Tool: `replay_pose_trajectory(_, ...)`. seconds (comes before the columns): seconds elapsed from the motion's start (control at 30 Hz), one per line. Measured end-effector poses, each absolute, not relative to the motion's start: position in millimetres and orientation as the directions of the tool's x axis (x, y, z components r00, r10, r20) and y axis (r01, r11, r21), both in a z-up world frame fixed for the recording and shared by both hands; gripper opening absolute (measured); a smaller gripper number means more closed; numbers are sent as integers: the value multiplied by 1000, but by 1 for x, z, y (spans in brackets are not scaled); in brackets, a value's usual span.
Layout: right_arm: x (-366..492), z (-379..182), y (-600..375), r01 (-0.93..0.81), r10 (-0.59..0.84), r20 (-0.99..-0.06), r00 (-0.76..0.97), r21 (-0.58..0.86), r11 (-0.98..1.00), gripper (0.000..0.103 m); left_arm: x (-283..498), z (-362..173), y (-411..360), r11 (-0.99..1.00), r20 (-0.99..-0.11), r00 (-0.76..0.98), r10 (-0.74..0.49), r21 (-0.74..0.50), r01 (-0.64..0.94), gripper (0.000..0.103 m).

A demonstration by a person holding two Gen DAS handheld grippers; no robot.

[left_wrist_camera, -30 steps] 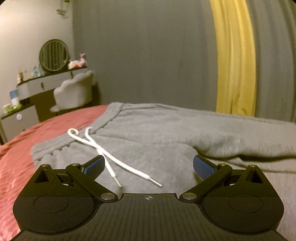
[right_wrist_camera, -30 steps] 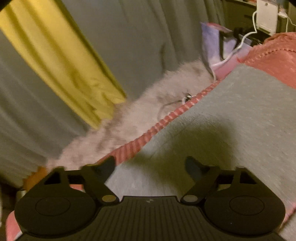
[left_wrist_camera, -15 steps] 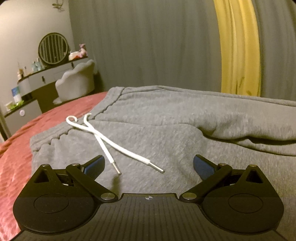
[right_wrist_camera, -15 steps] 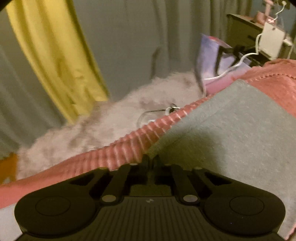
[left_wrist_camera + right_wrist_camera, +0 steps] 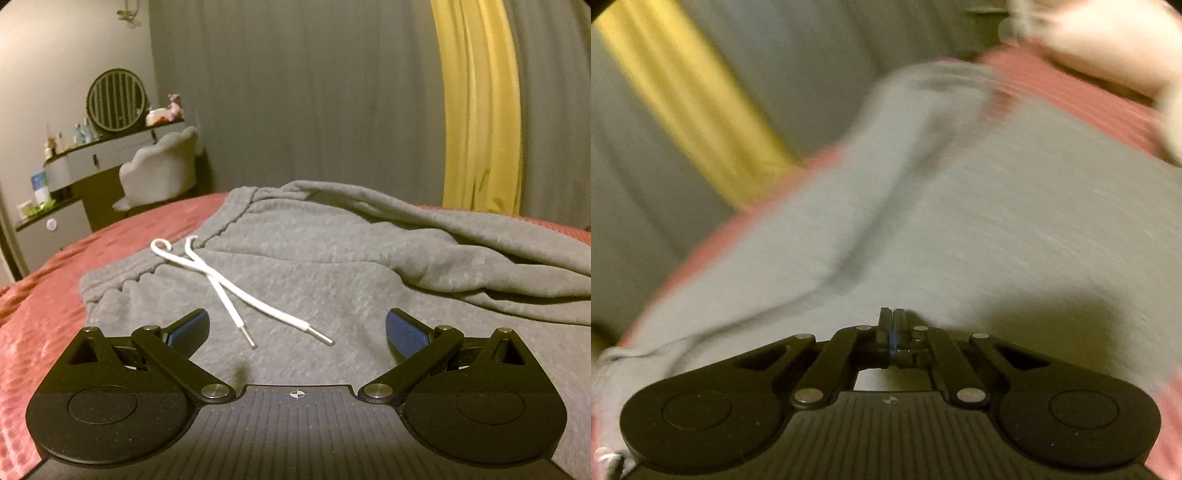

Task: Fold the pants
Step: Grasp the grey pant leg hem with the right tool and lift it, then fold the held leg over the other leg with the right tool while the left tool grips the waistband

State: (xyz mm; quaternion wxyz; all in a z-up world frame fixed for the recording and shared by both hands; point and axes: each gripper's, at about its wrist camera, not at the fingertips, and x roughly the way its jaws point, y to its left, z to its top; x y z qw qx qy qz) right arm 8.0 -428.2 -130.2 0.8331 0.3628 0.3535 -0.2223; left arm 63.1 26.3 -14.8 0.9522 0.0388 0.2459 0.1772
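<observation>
The grey pants (image 5: 332,280) lie spread on the red bed (image 5: 44,317), the left tool (image 5: 297,328) spread wide and empty just short of their white drawstring (image 5: 236,291), the right tool (image 5: 892,319) fully closed above blurred pants cloth, its grip unclear.

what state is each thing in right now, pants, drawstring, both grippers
gray pants: lying on the red bedspread, upper layer rumpled, fold unfinished
white drawstring: untied, ends loose on the pants
left gripper: open, empty
right gripper: shut; whether it pinches cloth is unclear
</observation>
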Motion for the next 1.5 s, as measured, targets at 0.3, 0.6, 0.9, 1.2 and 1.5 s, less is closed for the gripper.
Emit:
replay_pose_trajectory(0.3,72,-96,-419,504,-318,-573,755,198,840,70,63,-16,28,934,-513,781,356,156,-323,103)
replay_pose_trajectory(0.6,114,-137,-420,500,-321,-641,697,114,859,19,86,12,23,956,-539,790,292,179,-231,103)
replay_pose_trajectory(0.9,88,-147,-470,553,-244,-613,752,384,739,9,251,56,39,975,-668,743,-22,-178,-132,103)
replay_pose_trajectory(1.2,91,-154,-475,543,-223,-601,767,424,725,9,343,-1,76,877,-802,589,-103,-352,-326,53)
replay_pose_trajectory(1.5,87,-158,-477,535,-211,-566,797,501,680,8,337,3,97,826,-748,652,-124,-442,-350,7)
